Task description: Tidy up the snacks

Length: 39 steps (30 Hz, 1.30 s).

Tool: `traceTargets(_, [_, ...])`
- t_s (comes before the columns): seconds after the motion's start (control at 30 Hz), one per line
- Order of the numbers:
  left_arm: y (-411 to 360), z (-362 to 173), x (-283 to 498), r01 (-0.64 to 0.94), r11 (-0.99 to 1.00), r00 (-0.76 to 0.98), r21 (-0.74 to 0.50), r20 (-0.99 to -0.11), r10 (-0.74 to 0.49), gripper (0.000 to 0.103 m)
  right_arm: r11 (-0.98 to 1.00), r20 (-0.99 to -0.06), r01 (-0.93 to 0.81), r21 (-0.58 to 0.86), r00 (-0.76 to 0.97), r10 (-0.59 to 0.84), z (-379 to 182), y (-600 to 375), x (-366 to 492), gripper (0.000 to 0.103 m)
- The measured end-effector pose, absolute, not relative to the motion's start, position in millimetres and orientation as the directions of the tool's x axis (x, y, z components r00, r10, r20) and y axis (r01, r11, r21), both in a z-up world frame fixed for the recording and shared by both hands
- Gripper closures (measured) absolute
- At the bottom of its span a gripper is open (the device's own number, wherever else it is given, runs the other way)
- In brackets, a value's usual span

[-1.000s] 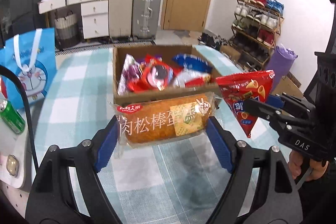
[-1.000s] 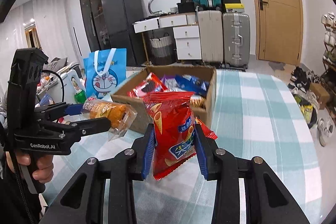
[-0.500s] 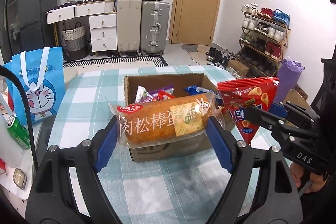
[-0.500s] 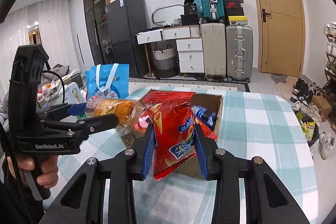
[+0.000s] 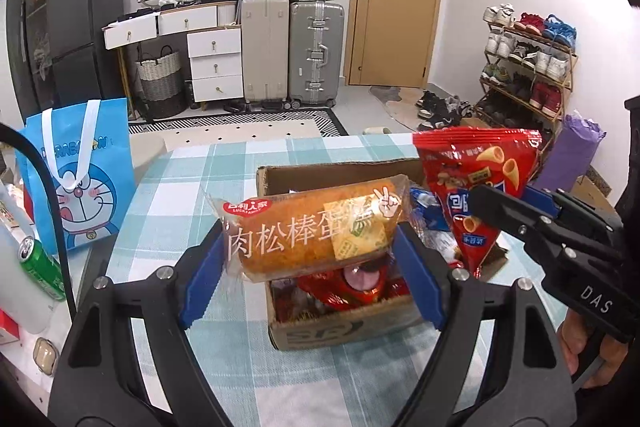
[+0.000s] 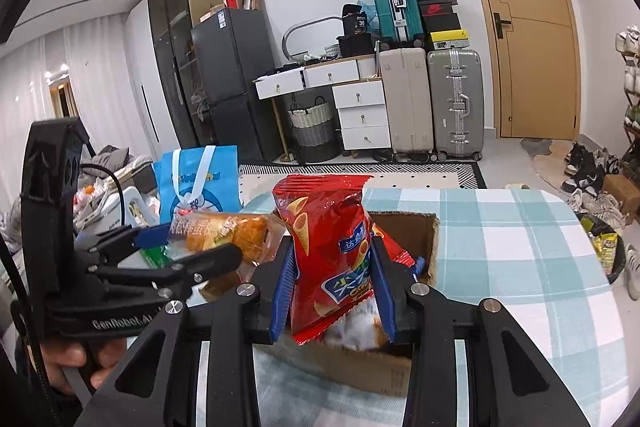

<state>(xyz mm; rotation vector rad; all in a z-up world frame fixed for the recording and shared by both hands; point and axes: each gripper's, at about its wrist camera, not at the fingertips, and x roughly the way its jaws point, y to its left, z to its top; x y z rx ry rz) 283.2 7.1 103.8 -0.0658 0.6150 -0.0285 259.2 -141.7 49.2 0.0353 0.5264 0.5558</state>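
Snacks both clamped: left gripper on meat-floss cake roll, right gripper on red chip bag, hovering over cardboard box, probably for dropping in.

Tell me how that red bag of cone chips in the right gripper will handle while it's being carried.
The red chip bag looks puffed and thin-skinned, so it is probably light for its size. The right gripper pinches it narrow at the middle, so the film likely gives rather than resists. Its glossy wrapper may slip, and hard squeezing could crush the cones.
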Motion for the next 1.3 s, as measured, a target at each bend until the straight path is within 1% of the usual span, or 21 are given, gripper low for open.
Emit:
traceTargets(0.13, [5,87,308,-0.004,0.998,0.802,-0.055,-0.597,-0.030,0.024,0.854,-0.476,-0.488,0.179,0.717,0.509,45,-133,277,0.067])
traceTargets(0.23, [3,73,317,0.000,0.998,0.788,-0.055,-0.615,-0.034,0.023,0.862,-0.506,-0.474,0.177,0.707,0.493,34,-128,291,0.067])
traceTargets(0.4, [-2,62,325,0.017,0.999,0.785,-0.043,-0.618,-0.040,0.023,0.875,-0.545,-0.456,0.163,0.698,0.466,17,-122,308,0.067])
traceTargets(0.5, [-4,60,329,0.025,0.999,0.784,-0.028,-0.620,-0.037,0.022,0.885,-0.550,-0.440,0.151,0.707,0.445,15,-124,313,0.066])
traceTargets(0.63, [-2,59,326,0.033,0.999,0.778,-0.027,-0.627,-0.043,0.019,0.886,-0.530,-0.444,0.132,0.724,0.442,22,-129,306,0.058])
traceTargets(0.7, [0,60,324,0.031,0.999,0.776,-0.036,-0.629,-0.046,0.018,0.889,-0.525,-0.442,0.121,0.732,0.435,26,-135,299,0.052])
traceTargets(0.73, [0,60,321,0.030,0.999,0.777,-0.040,-0.628,-0.048,0.017,0.891,-0.525,-0.439,0.115,0.735,0.429,27,-137,296,0.052])
traceTargets(0.77, [2,61,319,0.030,0.999,0.778,-0.043,-0.627,-0.051,0.016,0.895,-0.529,-0.433,0.107,0.738,0.420,27,-139,293,0.048])
traceTargets(0.8, [2,62,317,0.031,0.998,0.779,-0.045,-0.625,-0.053,0.015,0.899,-0.532,-0.426,0.100,0.741,0.410,28,-143,289,0.038])
traceTargets(0.83, [3,63,313,0.029,0.999,0.780,-0.046,-0.624,-0.051,0.012,0.902,-0.534,-0.422,0.097,0.743,0.405,28,-146,285,0.031])
traceTargets(0.87, [4,64,310,0.027,0.999,0.781,-0.046,-0.622,-0.049,0.004,0.904,-0.530,-0.416,0.097,0.747,0.400,29,-151,279,0.017])
traceTargets(0.9, [5,66,306,0.019,0.999,0.785,-0.046,-0.618,-0.044,0.000,0.907,-0.523,-0.410,0.099,0.753,0.398,29,-155,276,0.009])
traceTargets(1.07, [10,69,286,0.013,0.997,0.799,-0.073,-0.600,-0.054,0.001,0.906,-0.521,-0.412,0.096,0.755,0.398,30,-170,256,0.001])
traceTargets(1.17, [12,71,272,0.012,0.996,0.813,-0.083,-0.580,-0.058,0.001,0.902,-0.521,-0.420,0.104,0.749,0.409,30,-174,246,0.000])
traceTargets(1.3, [10,76,250,0.012,0.997,0.834,-0.077,-0.549,-0.052,0.001,0.889,-0.499,-0.443,0.112,0.749,0.436,26,-182,227,0.000])
